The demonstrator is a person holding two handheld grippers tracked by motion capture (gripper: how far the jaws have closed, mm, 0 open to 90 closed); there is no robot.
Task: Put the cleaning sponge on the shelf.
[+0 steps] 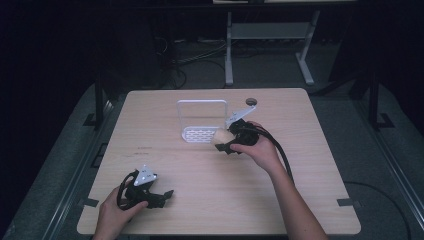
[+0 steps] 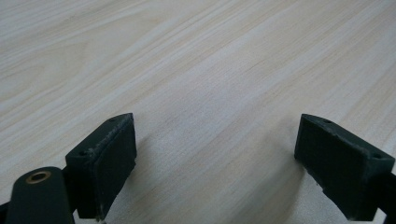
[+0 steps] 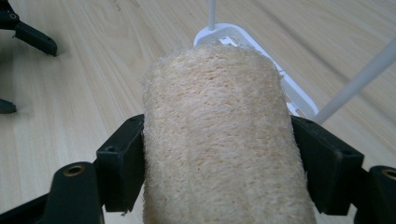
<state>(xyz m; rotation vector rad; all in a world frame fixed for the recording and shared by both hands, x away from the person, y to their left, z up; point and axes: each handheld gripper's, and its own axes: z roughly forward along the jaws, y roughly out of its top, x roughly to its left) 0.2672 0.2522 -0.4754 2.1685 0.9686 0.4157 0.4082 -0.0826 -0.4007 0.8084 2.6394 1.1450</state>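
A beige loofah sponge (image 3: 219,140) is clamped between the jaws of my right gripper (image 3: 217,161), which is shut on it. In the high view that gripper (image 1: 226,141) holds the loofah (image 1: 221,135) just beside the right end of a white rack (image 1: 202,121) with a perforated base and a wire frame. The rack's base (image 3: 261,60) lies right behind the loofah in the right gripper view. My left gripper (image 1: 167,196) rests near the table's front left, open, with bare wood between its jaws (image 2: 215,158).
The light wooden table (image 1: 200,200) has a small dark round grommet (image 1: 251,101) near its far edge. A metal table frame (image 1: 270,35) stands on the floor beyond it. The left gripper's tips (image 3: 28,35) appear at the upper left of the right gripper view.
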